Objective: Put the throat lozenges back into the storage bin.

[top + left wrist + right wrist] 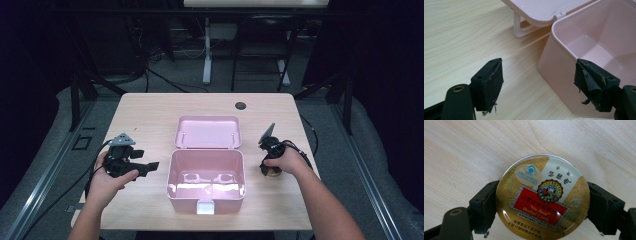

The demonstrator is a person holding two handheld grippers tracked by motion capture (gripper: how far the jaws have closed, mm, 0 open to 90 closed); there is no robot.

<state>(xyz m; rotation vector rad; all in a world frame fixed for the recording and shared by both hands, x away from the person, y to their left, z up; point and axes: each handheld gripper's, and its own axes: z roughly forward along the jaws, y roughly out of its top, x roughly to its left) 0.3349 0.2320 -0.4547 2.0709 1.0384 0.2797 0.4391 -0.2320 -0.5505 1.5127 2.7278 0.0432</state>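
Just glossy round candy tin [543,197] on pale woodgrain table [474,150]

The round candy tin [543,197] lid reads "Nin Jiom Herbal Candy" under Chinese characters

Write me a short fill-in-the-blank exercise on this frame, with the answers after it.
1. The right gripper has its jaws on either side of a round candy ____.
2. The pink storage box sits mid-table with its hinged lid folded ____.
3. The left gripper is empty, and its jaws stand ____ beside the box.
4. Inside, the box holds ____.

Answers: tin; open; open; nothing
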